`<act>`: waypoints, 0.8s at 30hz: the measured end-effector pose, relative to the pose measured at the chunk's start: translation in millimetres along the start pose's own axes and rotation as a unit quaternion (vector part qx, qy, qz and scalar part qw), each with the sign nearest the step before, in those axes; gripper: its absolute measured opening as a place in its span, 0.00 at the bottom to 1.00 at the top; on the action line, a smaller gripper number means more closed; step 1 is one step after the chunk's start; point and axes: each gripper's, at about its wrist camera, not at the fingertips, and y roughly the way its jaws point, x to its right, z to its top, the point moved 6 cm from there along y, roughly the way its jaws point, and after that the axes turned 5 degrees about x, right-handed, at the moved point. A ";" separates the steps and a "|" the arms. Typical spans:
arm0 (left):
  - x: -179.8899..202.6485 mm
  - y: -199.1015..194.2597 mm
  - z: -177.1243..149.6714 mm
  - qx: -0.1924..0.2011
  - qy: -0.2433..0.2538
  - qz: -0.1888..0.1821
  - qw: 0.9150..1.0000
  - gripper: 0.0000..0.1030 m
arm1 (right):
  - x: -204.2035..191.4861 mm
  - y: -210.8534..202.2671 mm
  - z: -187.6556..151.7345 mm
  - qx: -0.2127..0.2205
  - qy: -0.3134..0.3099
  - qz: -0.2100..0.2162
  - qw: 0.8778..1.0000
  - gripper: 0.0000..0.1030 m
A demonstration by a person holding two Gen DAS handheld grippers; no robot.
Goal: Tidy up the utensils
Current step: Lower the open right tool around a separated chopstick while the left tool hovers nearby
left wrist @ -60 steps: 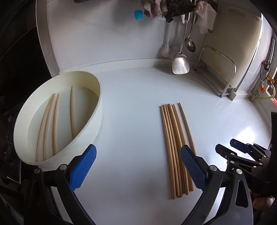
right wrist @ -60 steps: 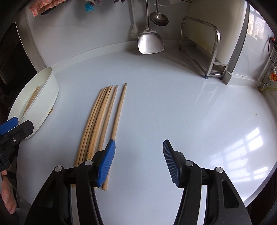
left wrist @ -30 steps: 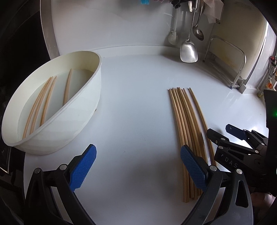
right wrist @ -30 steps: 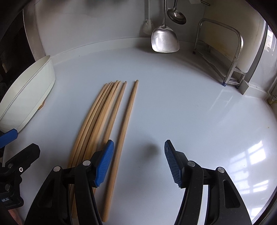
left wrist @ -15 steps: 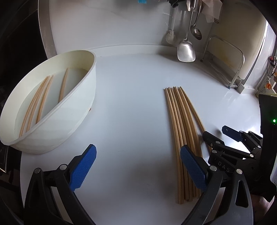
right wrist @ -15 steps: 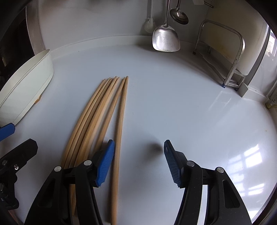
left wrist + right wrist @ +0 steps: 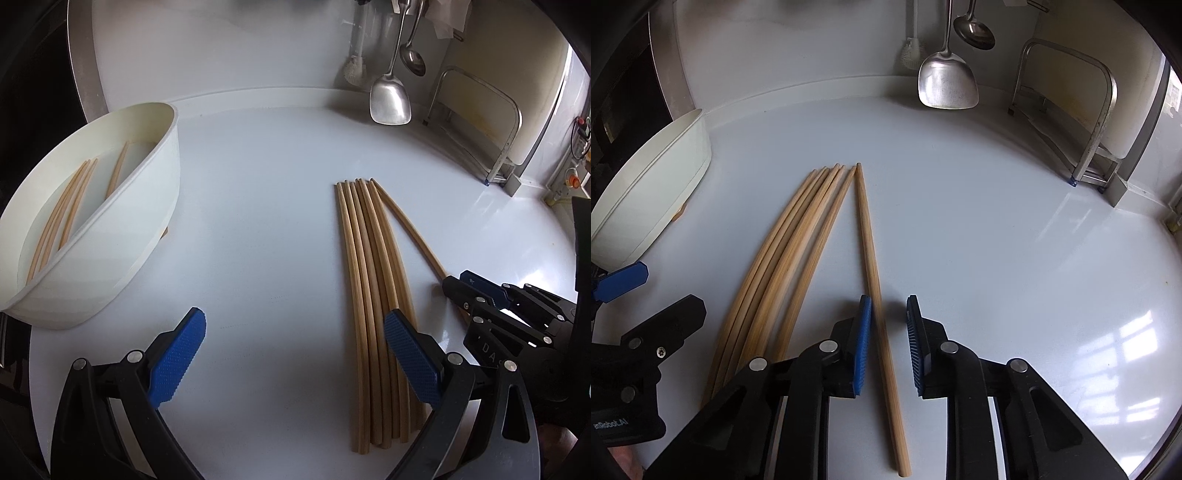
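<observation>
Several wooden chopsticks [image 7: 373, 280] lie in a bundle on the white counter; they also show in the right wrist view [image 7: 786, 258]. One single chopstick [image 7: 875, 284] lies split off to the right of the bundle, between the fingers of my right gripper [image 7: 886, 343]. The jaws are partly closed around it with a small gap on each side. The right gripper also shows in the left wrist view [image 7: 458, 286]. My left gripper [image 7: 291, 354] is wide open and empty, above the counter left of the bundle. A white oval tub [image 7: 147, 206] at the left holds three chopsticks [image 7: 62, 210].
A steel spatula [image 7: 947, 85], a ladle [image 7: 973, 31] and a brush hang on the back wall. A metal rack [image 7: 1082, 110] with a white board stands at the back right. The counter's edge curves round at the right.
My right gripper has moved left over the rightmost chopstick and narrowed its jaws around it. That chopstick has swung away from the bundle. The left gripper stayed open, shifting slightly.
</observation>
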 end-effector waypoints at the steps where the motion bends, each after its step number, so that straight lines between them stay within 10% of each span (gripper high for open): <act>1: 0.2 1.9 0.3 0.000 0.000 0.003 1.000 0.93 | 2.7 -0.5 -0.6 0.000 0.001 -0.001 1.000 0.18; 24: -4.5 25.5 -6.7 -0.026 0.010 0.039 0.999 0.93 | 29.3 -5.5 -1.6 0.007 0.000 0.000 1.000 0.36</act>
